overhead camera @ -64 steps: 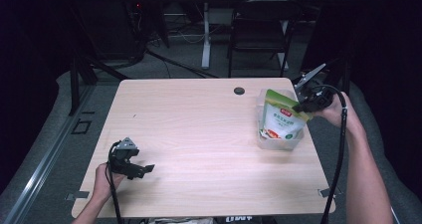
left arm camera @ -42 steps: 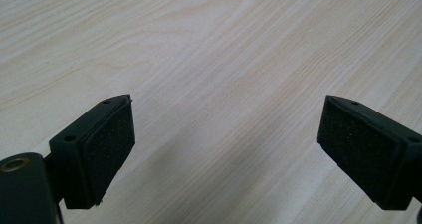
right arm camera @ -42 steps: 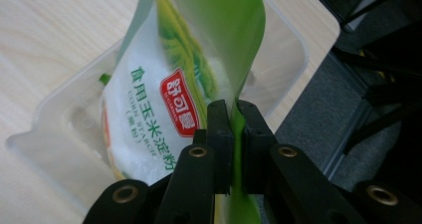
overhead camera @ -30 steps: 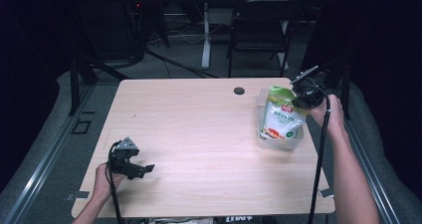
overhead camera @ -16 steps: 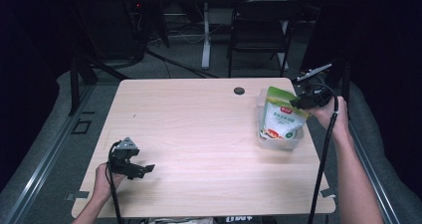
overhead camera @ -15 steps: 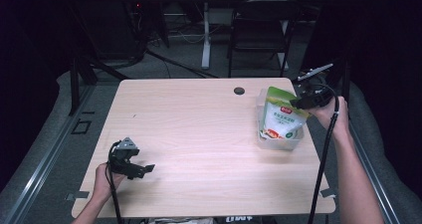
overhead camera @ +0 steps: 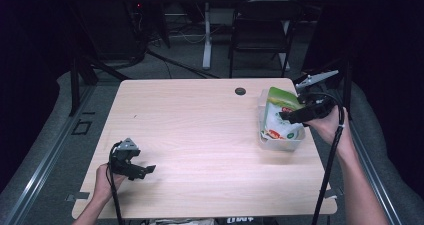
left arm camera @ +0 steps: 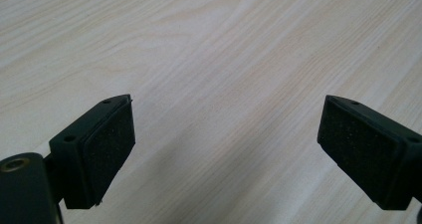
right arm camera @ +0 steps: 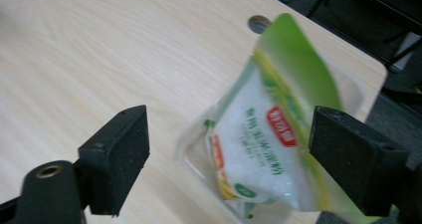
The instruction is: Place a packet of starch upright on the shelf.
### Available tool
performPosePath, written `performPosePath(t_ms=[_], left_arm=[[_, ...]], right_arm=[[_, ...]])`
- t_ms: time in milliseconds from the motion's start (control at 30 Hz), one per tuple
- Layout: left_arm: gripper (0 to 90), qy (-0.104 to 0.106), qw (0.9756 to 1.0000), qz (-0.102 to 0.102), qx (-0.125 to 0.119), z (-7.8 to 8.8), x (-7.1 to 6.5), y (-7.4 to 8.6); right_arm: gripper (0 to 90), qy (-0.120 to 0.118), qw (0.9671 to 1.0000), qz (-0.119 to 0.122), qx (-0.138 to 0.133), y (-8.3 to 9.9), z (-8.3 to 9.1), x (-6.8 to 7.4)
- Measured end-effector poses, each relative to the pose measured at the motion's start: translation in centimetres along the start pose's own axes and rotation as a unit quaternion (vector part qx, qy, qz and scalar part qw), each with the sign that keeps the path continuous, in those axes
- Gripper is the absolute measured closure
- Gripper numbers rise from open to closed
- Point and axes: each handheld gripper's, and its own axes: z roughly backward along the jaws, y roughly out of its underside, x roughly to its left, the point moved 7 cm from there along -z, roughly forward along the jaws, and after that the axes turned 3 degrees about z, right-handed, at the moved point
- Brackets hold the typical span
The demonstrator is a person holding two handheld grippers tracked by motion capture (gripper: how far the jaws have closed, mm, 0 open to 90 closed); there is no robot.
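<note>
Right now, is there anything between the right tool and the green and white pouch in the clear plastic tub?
Nothing visible. The right tool is open, its jaws apart and not touching the green and white pouch, which stands tilted in the clear plastic tub on the wooden table.

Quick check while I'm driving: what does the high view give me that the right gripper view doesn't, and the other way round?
High view alone: the left gripper resting open near the table's front left, both forearms, the chair behind.

Right gripper view alone: close detail of the pouch's red label and white contents, and the right gripper with its jaws wide, having just been opening, pads clear of the pouch.

Both: the green and white pouch standing in the clear container, and the table's round hole.
</note>
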Motion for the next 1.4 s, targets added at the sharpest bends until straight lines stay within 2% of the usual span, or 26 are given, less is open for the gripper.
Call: performPosePath(t_ms=[167, 300, 633, 800, 967, 1200, 1333, 1400], left_arm=[[8.0, 0.0, 1.0, 0.001, 0.0, 0.0, 0.0, 0.0], [7.9, 0.0, 1.0, 0.0, -0.001, 0.0, 0.0, 0.0], [8.0, 0.0, 1.0, -0.001, -0.002, 0.1, -0.1, 0.0], [8.0, -0.002, 1.0, -0.001, -0.004, 0.1, -0.1, 0.0], [8.0, -0.002, 1.0, -0.001, -0.004, 0.1, -0.1, 0.0], [8.0, 0.0, 1.0, -0.001, -0.001, 0.1, -0.1, 0.1], [8.0, 0.0, 1.0, -0.001, -0.001, 0.1, -0.1, 0.1], [8.0, 0.0, 1.0, -0.001, -0.001, 0.1, -0.1, 0.1]], right_arm=[[10.1, -0.022, 0.9994, 0.026, 0.004, 0.1, 0.5, 3.2], [6.5, -0.029, 0.9986, 0.044, 0.007, 0.3, 0.5, 5.4], [3.4, -0.043, 0.9965, 0.071, -0.016, 1.4, -0.1, 9.8], [1.6, -0.055, 0.9949, 0.085, -0.004, 2.7, -1.0, 11.8], [1.6, -0.071, 0.9936, 0.087, 0.0, 4.1, -2.1, 13.5], [1.4, -0.089, 0.9909, 0.094, 0.037, 6.5, -4.3, 14.9], [1.2, -0.103, 0.9885, 0.093, 0.058, 8.2, -5.7, 15.7], [1.2, -0.106, 0.9886, 0.087, 0.06, 8.7, -6.2, 15.9]])
